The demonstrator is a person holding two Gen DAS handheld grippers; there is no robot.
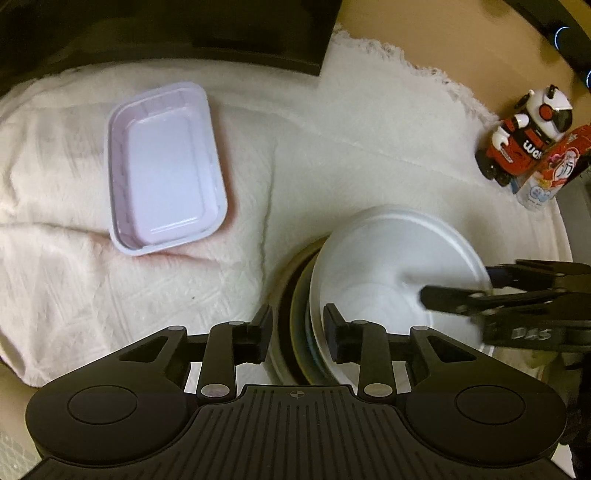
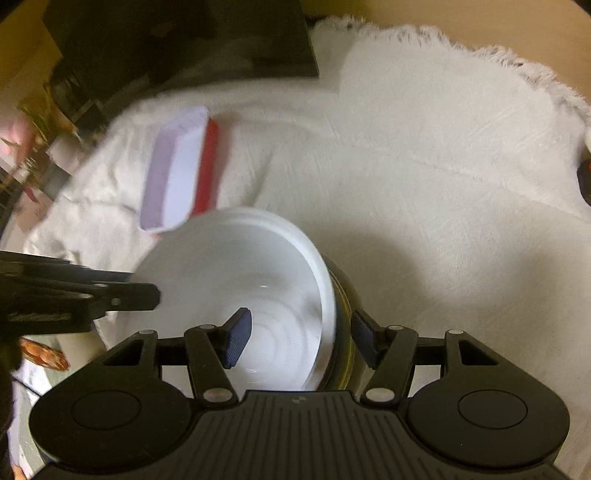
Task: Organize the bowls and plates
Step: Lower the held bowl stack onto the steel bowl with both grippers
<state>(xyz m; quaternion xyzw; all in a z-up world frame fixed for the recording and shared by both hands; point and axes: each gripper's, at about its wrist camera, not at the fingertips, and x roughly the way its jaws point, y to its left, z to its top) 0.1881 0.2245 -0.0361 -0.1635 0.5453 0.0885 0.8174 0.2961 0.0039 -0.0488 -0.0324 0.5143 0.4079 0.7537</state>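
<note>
A white bowl (image 1: 388, 266) sits nested in a stack of darker bowls (image 1: 295, 314) on the white cloth. My left gripper (image 1: 297, 332) straddles the stack's left rims, jaws on either side, with a gap showing. My right gripper (image 2: 301, 341) straddles the right rims of the white bowl (image 2: 240, 277) and the dark bowl (image 2: 343, 306), one pad inside and one outside, not pressed shut. Each gripper shows in the other's view, the right gripper (image 1: 458, 291) and the left gripper (image 2: 147, 291). A white rectangular tray (image 1: 164, 168) lies apart on the cloth; it shows red outside in the right wrist view (image 2: 181, 170).
A white fringed cloth (image 1: 351, 129) covers the table. A dark box (image 1: 166, 29) stands at the back. A red and white toy figure (image 1: 524, 133) and a small packet (image 1: 554, 166) stand at the right edge of the cloth.
</note>
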